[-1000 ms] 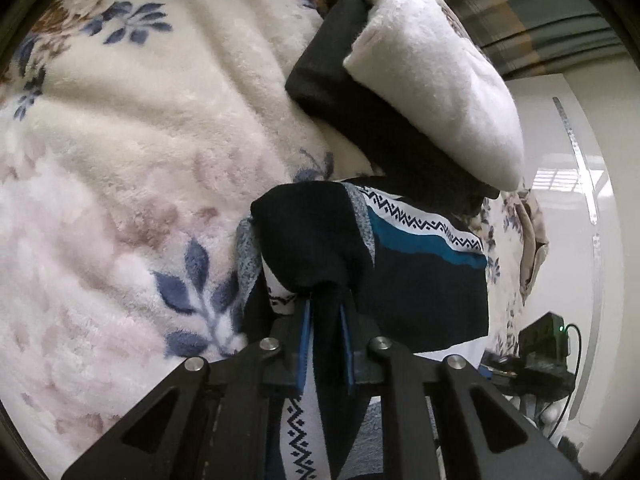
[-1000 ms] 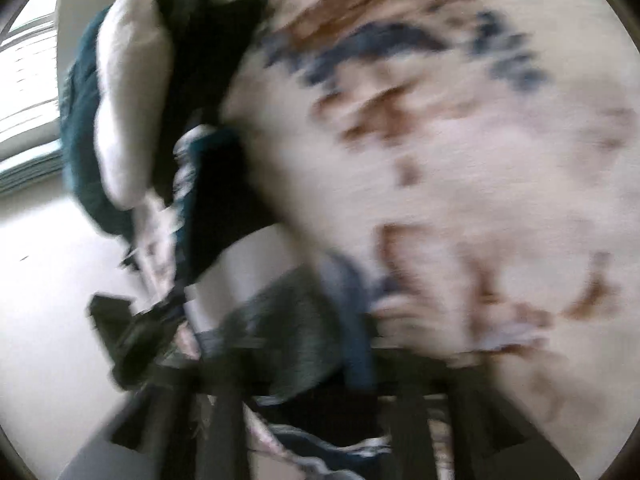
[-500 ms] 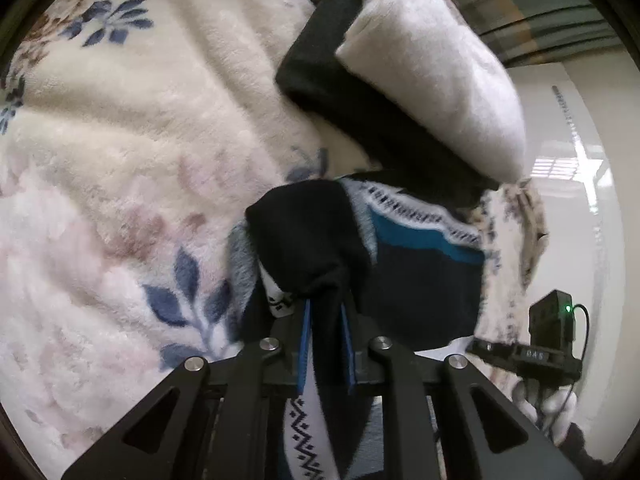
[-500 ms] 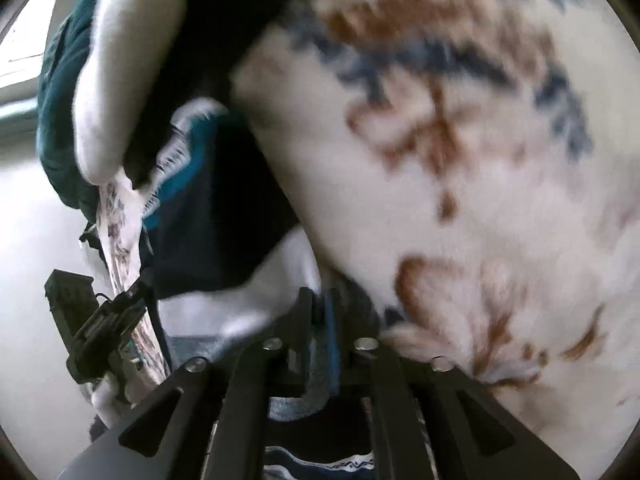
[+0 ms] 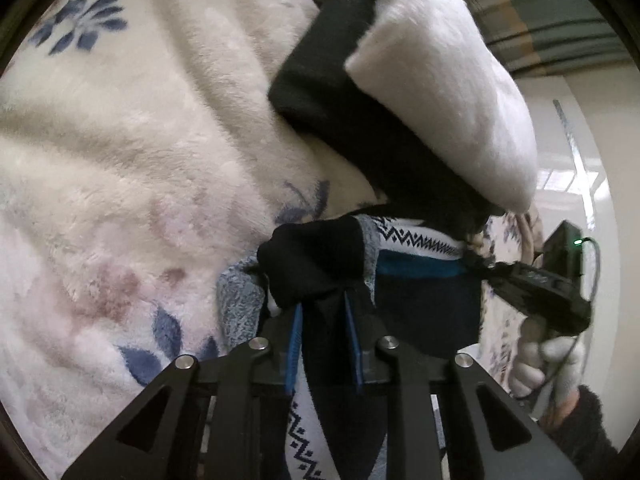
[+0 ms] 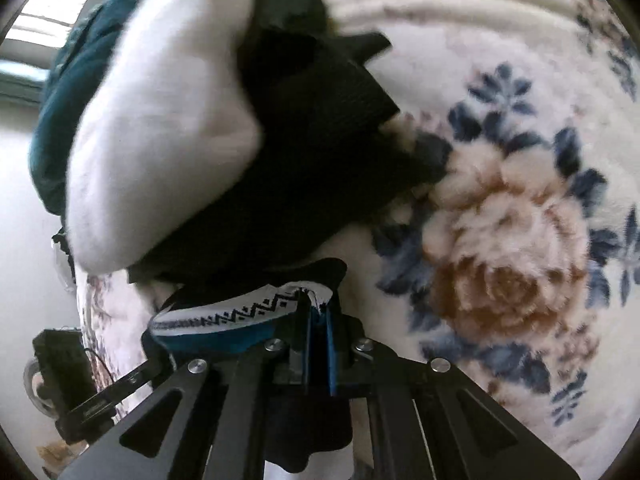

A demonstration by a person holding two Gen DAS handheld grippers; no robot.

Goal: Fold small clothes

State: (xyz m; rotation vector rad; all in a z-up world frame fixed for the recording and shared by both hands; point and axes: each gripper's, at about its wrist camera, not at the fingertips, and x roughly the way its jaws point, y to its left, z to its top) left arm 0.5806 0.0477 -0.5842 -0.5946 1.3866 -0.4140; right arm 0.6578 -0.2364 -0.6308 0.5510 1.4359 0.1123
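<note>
A small patterned garment [image 5: 416,280], black, teal and white with a zigzag band, lies on the floral fleece blanket [image 5: 120,160]. My left gripper [image 5: 323,312] is shut on a bunched black part of it. My right gripper [image 6: 319,320] is shut on its white zigzag edge [image 6: 240,314]. The other gripper shows at the right of the left wrist view [image 5: 540,292], and at the lower left of the right wrist view [image 6: 88,392].
A pile of folded clothes lies just beyond the garment: a black piece [image 5: 340,92] under a white fluffy one [image 5: 440,92], with a teal one [image 6: 60,92] behind. The blanket's edge and a pale floor [image 5: 600,200] are to the right.
Both grippers have carried the garment's held parts forward toward the clothes pile. The right gripper came in much closer to the left one, and the garment looks shorter and more bunched.
</note>
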